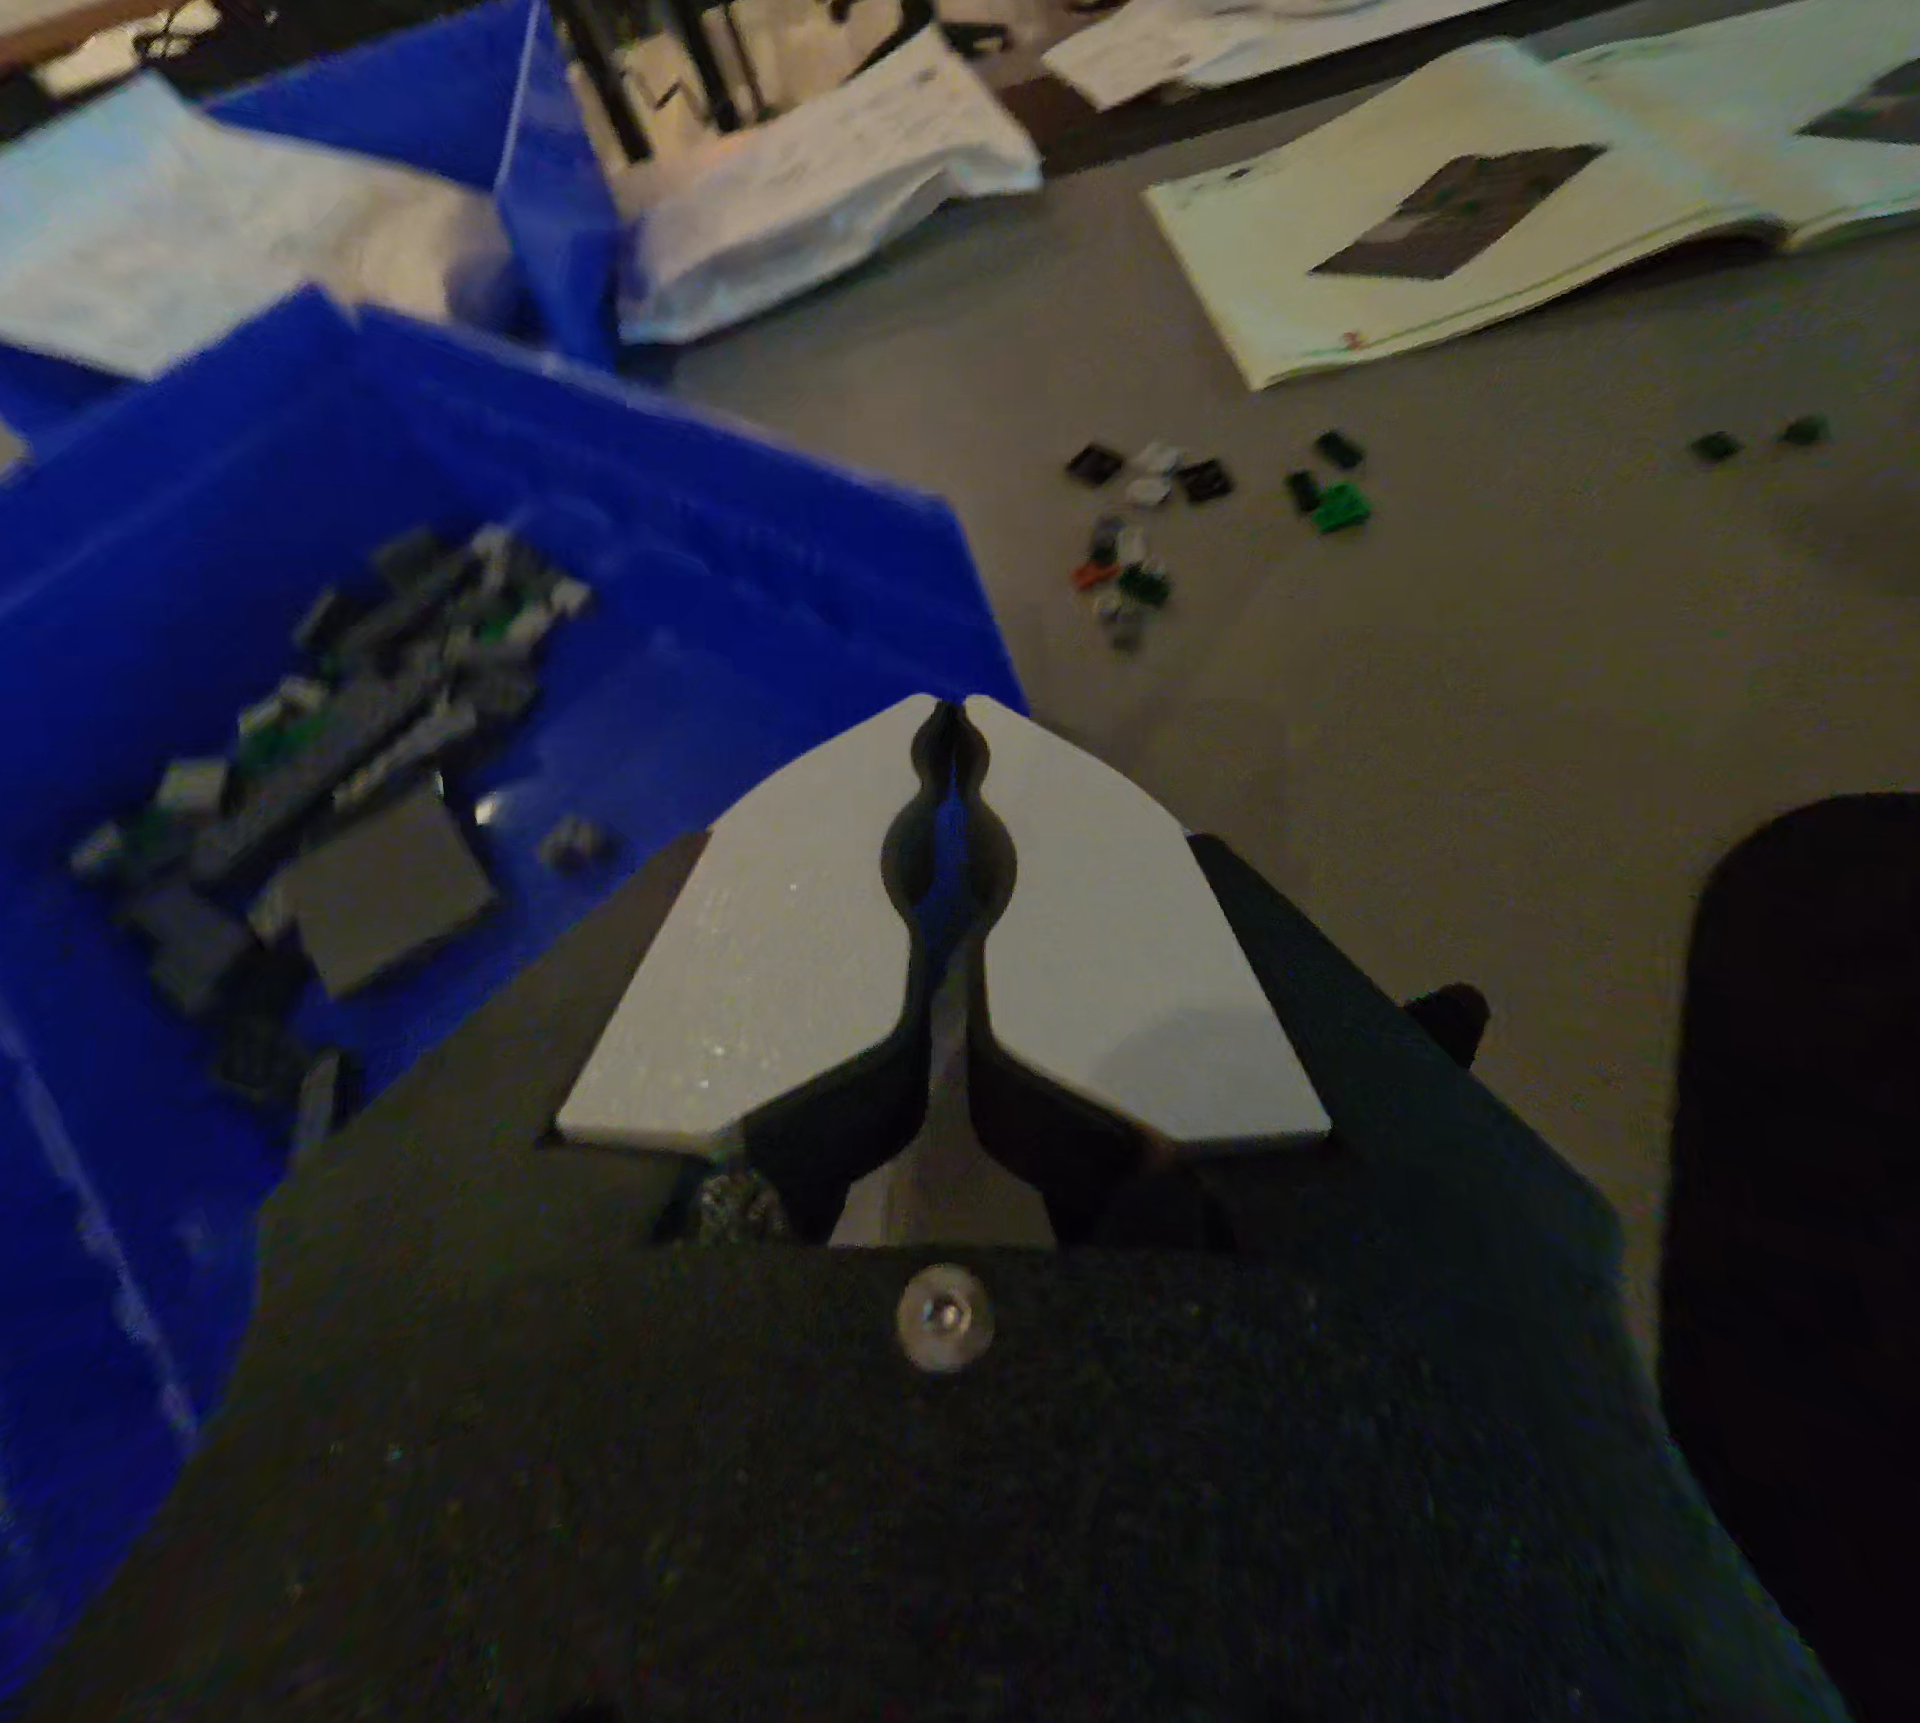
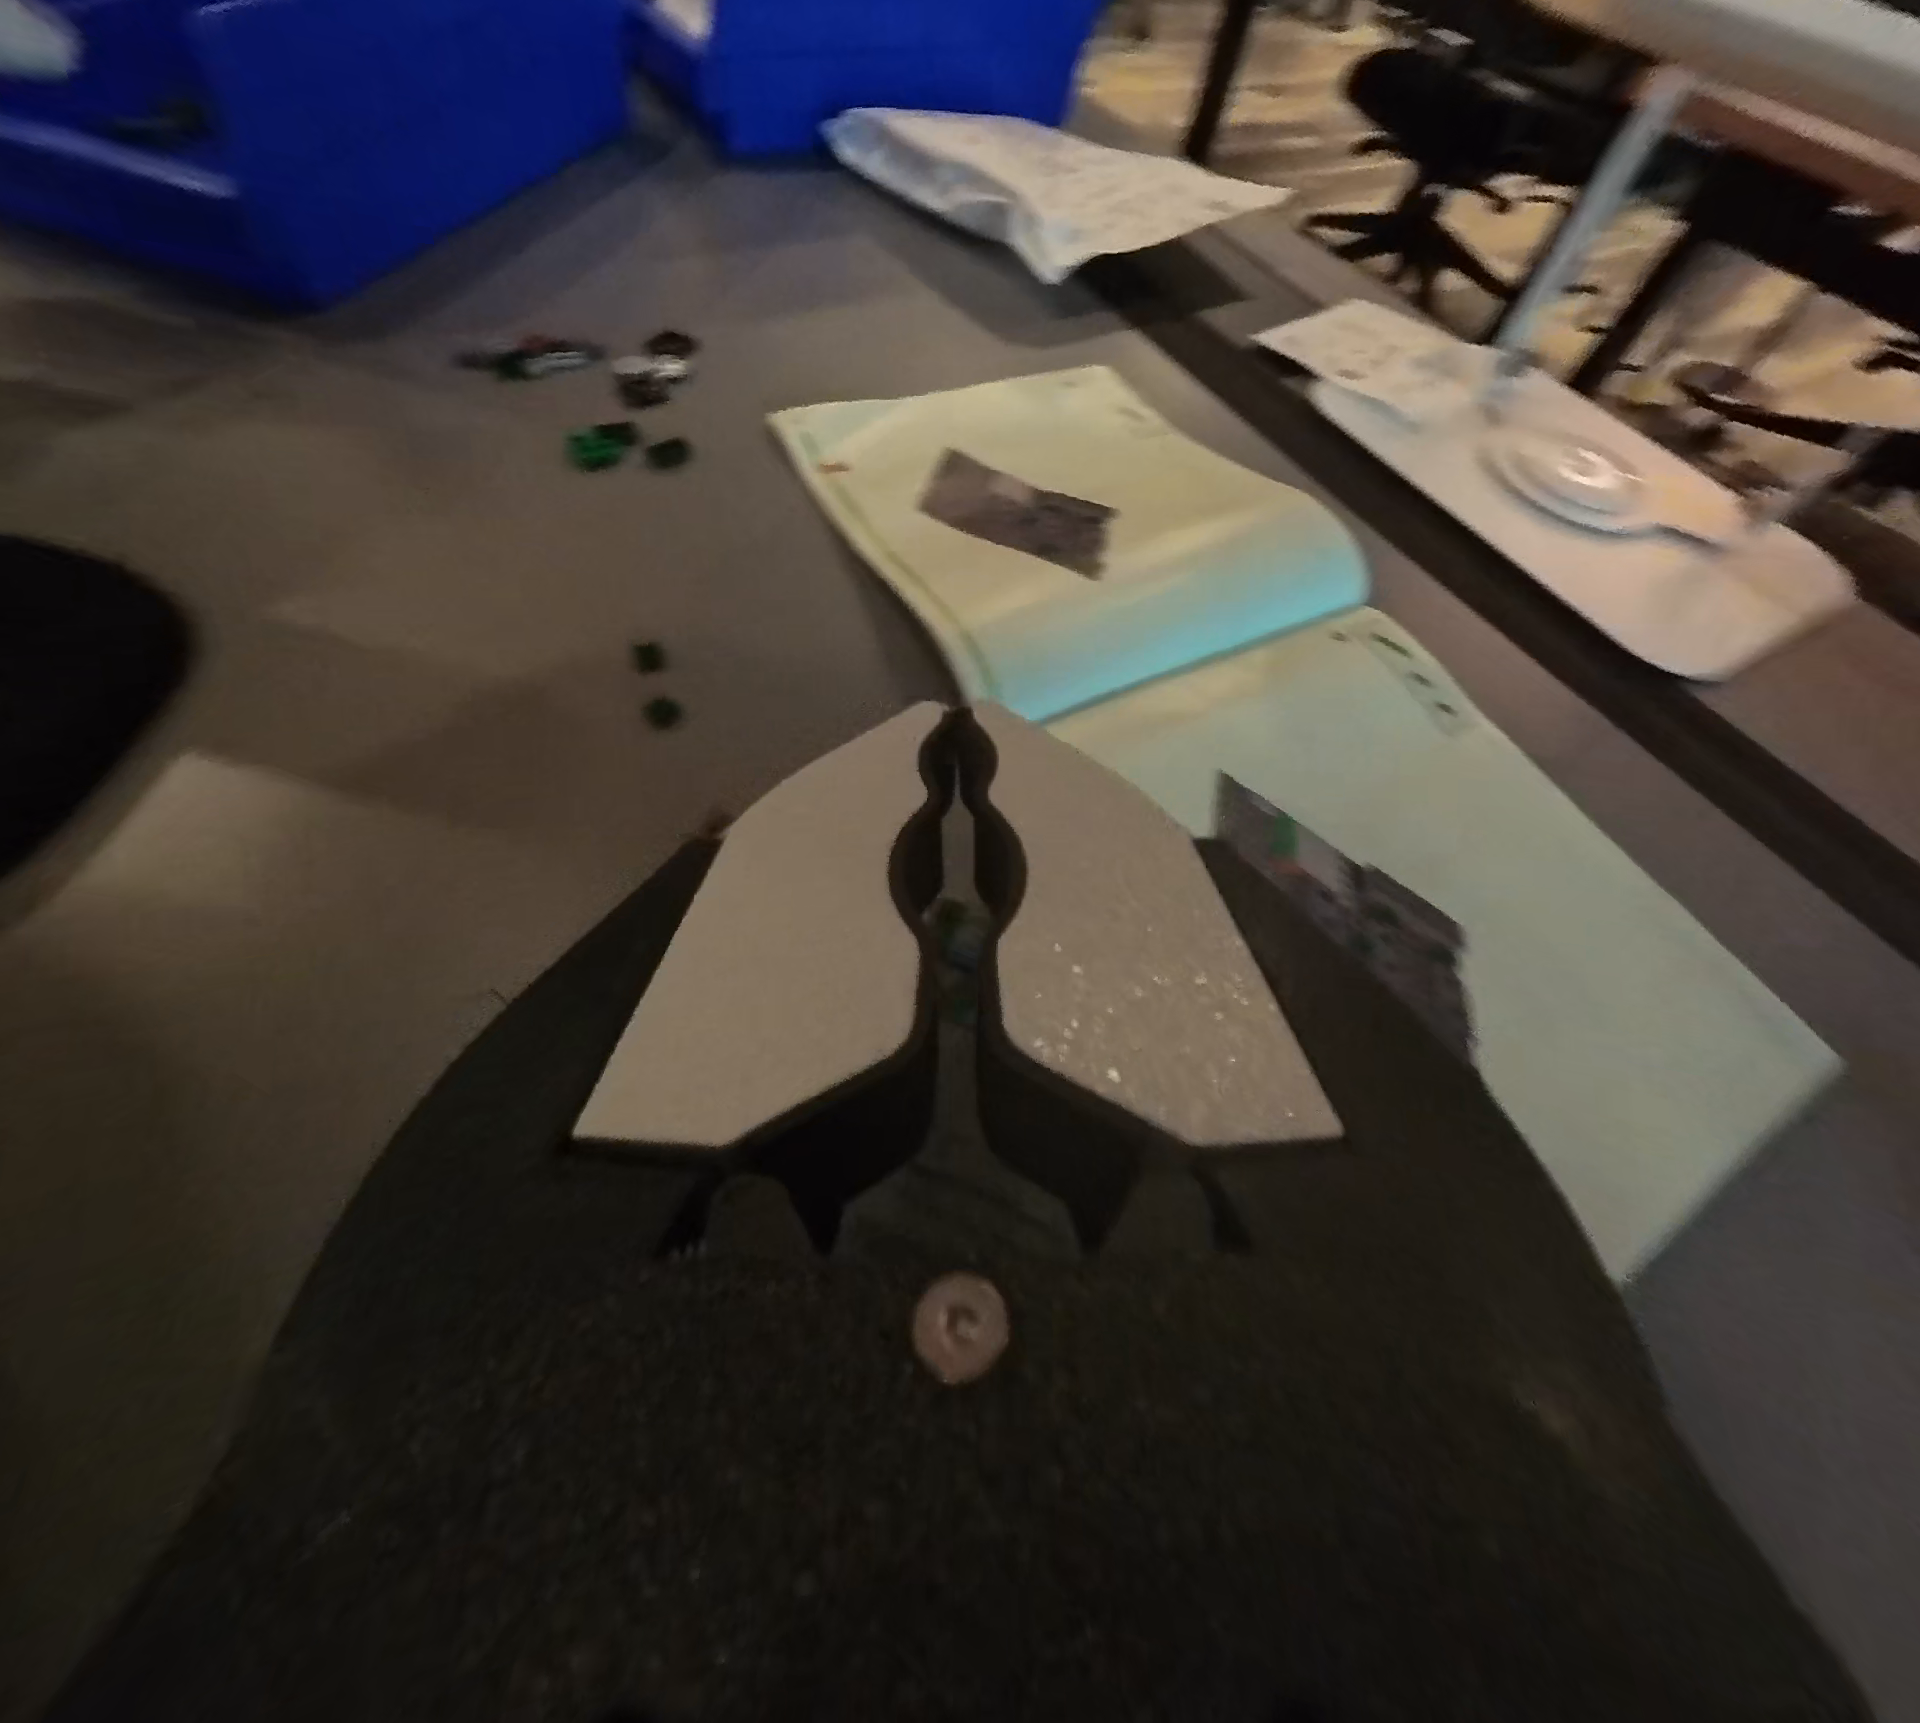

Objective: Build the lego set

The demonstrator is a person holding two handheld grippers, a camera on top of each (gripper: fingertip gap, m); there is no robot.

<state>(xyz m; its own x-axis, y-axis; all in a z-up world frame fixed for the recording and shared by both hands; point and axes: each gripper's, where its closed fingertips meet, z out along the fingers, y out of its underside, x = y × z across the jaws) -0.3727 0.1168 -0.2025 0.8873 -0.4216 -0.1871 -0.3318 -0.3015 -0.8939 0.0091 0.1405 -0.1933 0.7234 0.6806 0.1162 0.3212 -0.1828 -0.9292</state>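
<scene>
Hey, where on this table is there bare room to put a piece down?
Bare grey table lies left of the open booklet, nearer than the scattered bricks. Another patch lies between those bricks and the blue bin. Crowded: the table's far edge with plastic bags, and inside the bin.

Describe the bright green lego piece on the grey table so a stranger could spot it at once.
Start at the open instruction booklet on the grey table, then look to the scatter of small lego pieces between it and the blue plastic bin. The bright green lego piece lies at that scatter's booklet-side edge; its neighbours are black, dark green or pale grey.
</scene>
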